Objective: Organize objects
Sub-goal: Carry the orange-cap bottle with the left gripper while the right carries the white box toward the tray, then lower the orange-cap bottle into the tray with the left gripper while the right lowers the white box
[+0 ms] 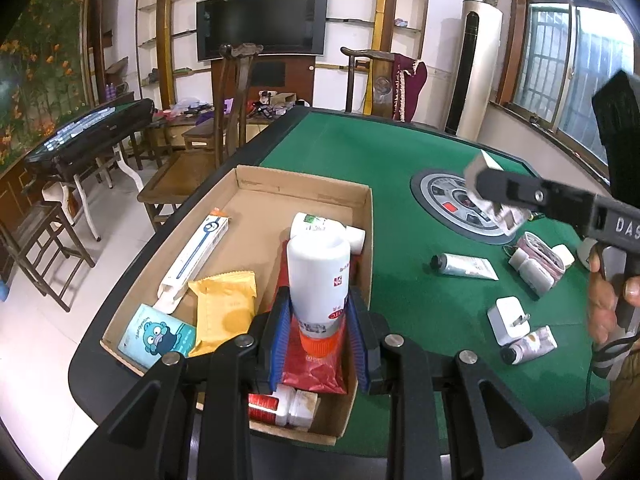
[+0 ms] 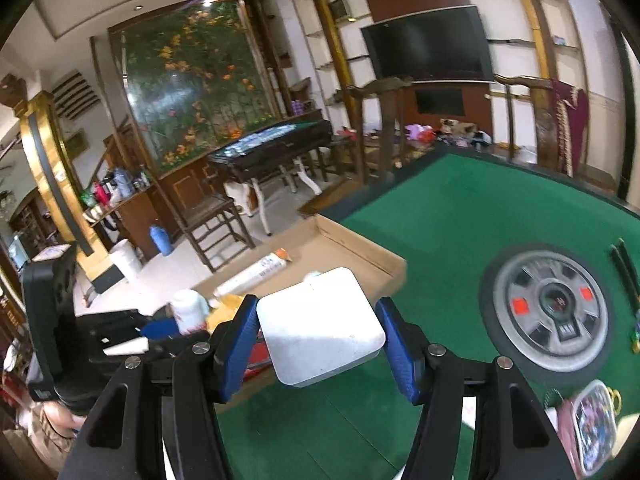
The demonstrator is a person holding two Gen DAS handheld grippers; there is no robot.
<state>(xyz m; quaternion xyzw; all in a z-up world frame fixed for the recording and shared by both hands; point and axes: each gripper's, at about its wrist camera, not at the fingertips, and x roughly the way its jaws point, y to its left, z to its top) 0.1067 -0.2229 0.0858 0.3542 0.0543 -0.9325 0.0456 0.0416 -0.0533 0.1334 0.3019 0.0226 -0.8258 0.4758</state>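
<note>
Holding a white bottle (image 1: pixel 318 276) by its orange-capped end, the left gripper (image 1: pixel 318 320) is closed narrow on it above the cardboard box (image 1: pixel 304 190), apparently so it can be laid among the items already sorted there. The right gripper (image 2: pixel 316 334) clamps a white square box (image 2: pixel 320 326) between its blue pads, carried above the green surface (image 2: pixel 440 216) near the cardboard box, likely bound for it too. Tubes and a charger (image 1: pixel 508 320) lie loose on the surface.
</note>
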